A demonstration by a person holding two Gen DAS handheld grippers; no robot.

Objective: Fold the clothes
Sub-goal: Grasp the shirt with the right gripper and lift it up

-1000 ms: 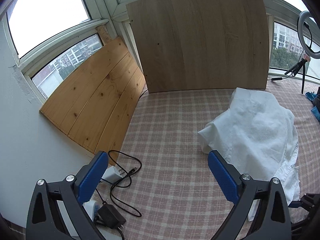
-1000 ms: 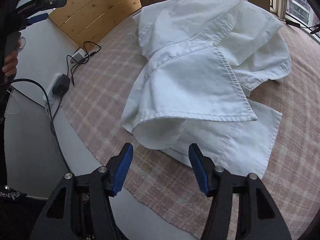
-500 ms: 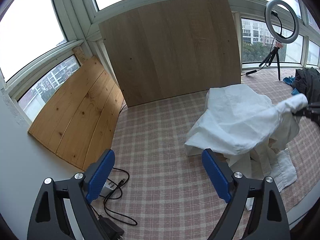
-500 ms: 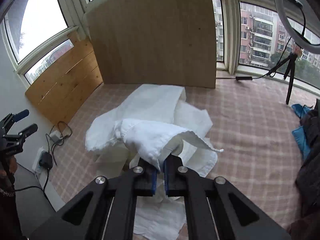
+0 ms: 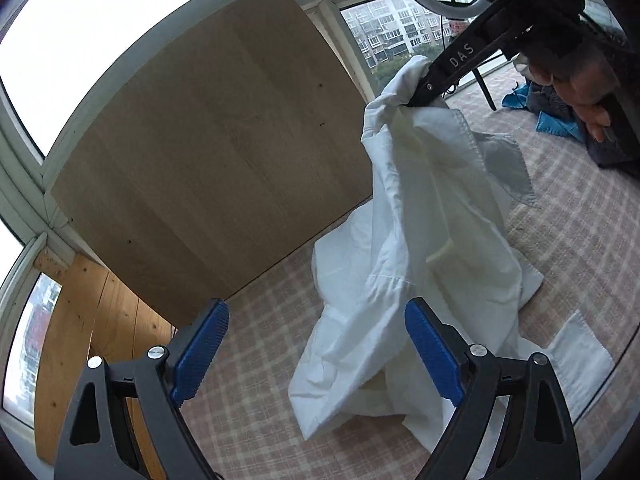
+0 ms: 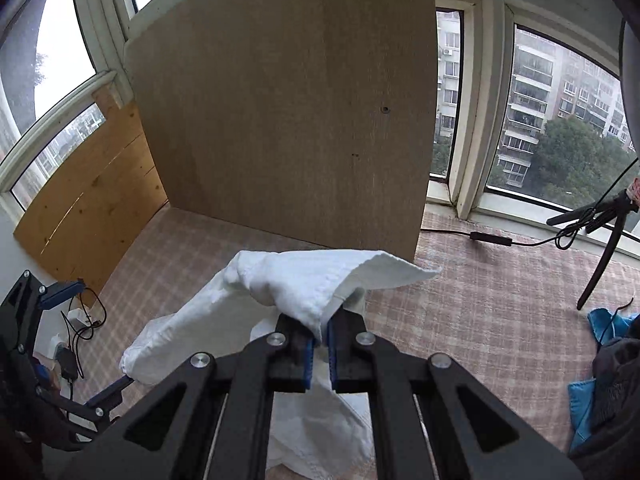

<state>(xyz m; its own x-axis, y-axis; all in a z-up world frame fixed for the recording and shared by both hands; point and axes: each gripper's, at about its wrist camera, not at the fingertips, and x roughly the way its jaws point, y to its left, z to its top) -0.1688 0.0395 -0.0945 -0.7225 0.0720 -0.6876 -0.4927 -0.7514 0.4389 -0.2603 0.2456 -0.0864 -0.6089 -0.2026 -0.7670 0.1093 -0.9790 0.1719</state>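
Observation:
A white shirt (image 5: 416,240) hangs from my right gripper (image 5: 416,98), which holds it up by one edge; its lower part still rests on the checked cloth (image 5: 256,412). In the right wrist view my right gripper (image 6: 319,344) is shut on the white shirt (image 6: 304,280), fabric bunched over the blue pads. My left gripper (image 5: 316,352) is open and empty, low in front of the shirt's bottom folds, the right pad close to the fabric. It also shows at the left edge of the right wrist view (image 6: 76,344).
A brown board (image 5: 216,152) stands upright at the back, a pine board (image 5: 100,344) at the left. A ring light tripod (image 6: 604,248) and dark and blue clothes (image 6: 612,376) are at the right. A charger with cables (image 6: 80,328) lies at the left.
My right gripper has lifted the shirt higher, so it now hangs stretched up from the cloth. My left gripper has moved closer to the shirt's lower part and tilted.

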